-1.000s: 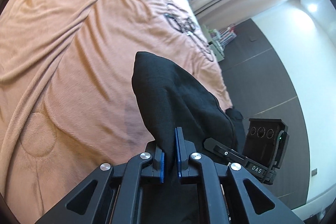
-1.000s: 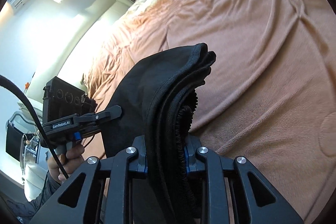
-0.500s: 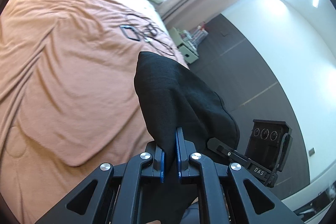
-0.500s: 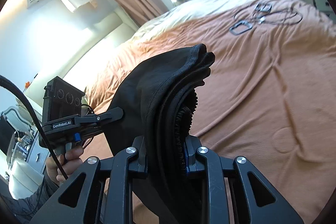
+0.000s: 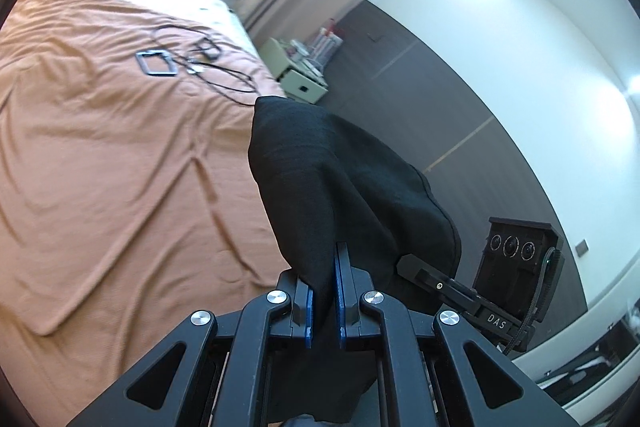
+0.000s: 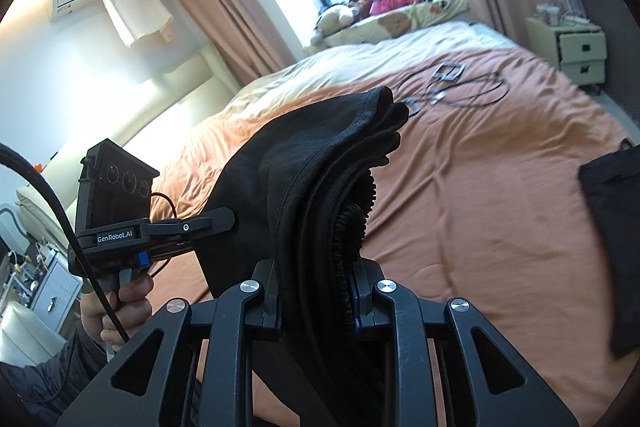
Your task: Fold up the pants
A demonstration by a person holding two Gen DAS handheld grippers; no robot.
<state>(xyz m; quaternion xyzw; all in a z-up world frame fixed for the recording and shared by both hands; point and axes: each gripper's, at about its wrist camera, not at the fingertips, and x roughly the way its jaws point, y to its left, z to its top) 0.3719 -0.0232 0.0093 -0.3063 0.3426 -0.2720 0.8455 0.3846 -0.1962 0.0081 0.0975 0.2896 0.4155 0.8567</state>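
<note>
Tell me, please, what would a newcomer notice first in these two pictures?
First, the black pants, bunched thick in the right claw and pinched thin in the left claw, both shut on the cloth. Behind lies the orange bedspread, with cables near its far end.

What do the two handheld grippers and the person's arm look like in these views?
Both grippers are matte black, with angular linkage arms, silver pivot bolts and blue pads inside the fingers. The left gripper carries a boxy three-lens module, white "GenRobot.AI" lettering, a blue button and a thick black cable. The right gripper has the same three-lens box, marked "DAS". The person's sleeve is dark.
</note>
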